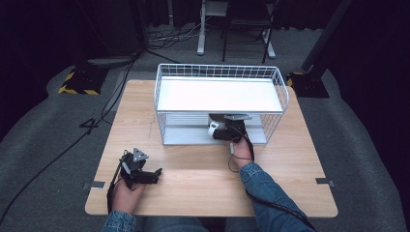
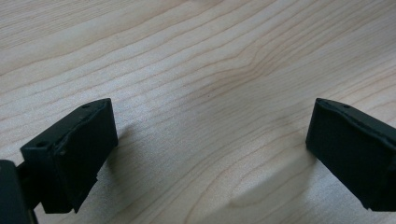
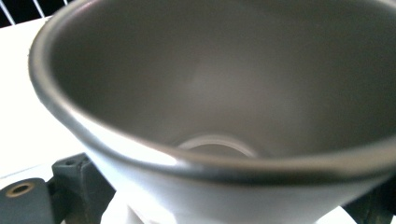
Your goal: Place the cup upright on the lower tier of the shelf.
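Cup (image 3: 224, 84) gripped by right hand-held gripper (image 1: 223, 129), inside wire basket (image 1: 278, 113)

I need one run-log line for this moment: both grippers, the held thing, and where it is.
left gripper: open, on table | right gripper: shut on cup | place: lower level of wire rack

Left gripper (image 1: 155, 172) agape, right gripper (image 1: 218, 126) clamped.

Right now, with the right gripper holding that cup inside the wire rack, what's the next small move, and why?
Probably lower the cup onto the bottom shelf of the wire rack, then open. The right gripper is already under the upper shelf with its jaws closed on the cup's sides, while the left gripper rests open on the table.
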Available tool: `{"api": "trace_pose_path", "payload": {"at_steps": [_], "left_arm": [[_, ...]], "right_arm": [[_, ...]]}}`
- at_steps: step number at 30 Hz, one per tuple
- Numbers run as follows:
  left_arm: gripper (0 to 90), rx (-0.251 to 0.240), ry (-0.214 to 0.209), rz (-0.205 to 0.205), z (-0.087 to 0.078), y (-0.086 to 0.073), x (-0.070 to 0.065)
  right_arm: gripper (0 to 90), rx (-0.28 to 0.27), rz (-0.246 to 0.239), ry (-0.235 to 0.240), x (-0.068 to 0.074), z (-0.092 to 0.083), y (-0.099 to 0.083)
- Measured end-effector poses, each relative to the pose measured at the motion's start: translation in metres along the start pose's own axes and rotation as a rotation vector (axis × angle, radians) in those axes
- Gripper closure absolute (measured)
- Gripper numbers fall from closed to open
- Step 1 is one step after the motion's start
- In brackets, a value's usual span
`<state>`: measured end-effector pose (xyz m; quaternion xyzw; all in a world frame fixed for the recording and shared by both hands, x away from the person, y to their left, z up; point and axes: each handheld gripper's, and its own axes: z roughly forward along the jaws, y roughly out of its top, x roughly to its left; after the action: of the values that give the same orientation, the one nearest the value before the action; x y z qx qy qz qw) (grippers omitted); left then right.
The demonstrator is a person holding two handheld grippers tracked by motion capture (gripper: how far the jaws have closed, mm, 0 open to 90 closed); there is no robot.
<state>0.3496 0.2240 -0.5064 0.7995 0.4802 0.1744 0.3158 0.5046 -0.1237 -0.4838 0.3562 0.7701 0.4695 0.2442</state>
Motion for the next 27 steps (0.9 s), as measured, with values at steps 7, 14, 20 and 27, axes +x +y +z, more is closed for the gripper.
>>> {"api": "trace_pose_path", "payload": {"at_steps": [7,14,20,27], "left_arm": [[2.4,0.001,-0.001,0.000,-0.0001,0.0001,0.0000],[2.4,-0.001,0.000,0.001,0.0000,0.0000,0.0001],[2.4,0.001,-0.001,0.002,-0.0001,0.0001,0.0002],[2.4,0.001,-0.001,-0.001,0.0001,0.0002,0.0000]], "right_arm": [[8.3,-0.006,0.037,0.012,-0.0030,0.0028,-0.0011],[8.2,-0.002,0.038,0.011,-0.0028,0.0027,-0.0008],[7.7,0.002,0.031,0.018,-0.0039,0.0026,-0.0008],[0.0,0.008,0.025,0.030,-0.0070,-0.0009,-0.0021]]}}
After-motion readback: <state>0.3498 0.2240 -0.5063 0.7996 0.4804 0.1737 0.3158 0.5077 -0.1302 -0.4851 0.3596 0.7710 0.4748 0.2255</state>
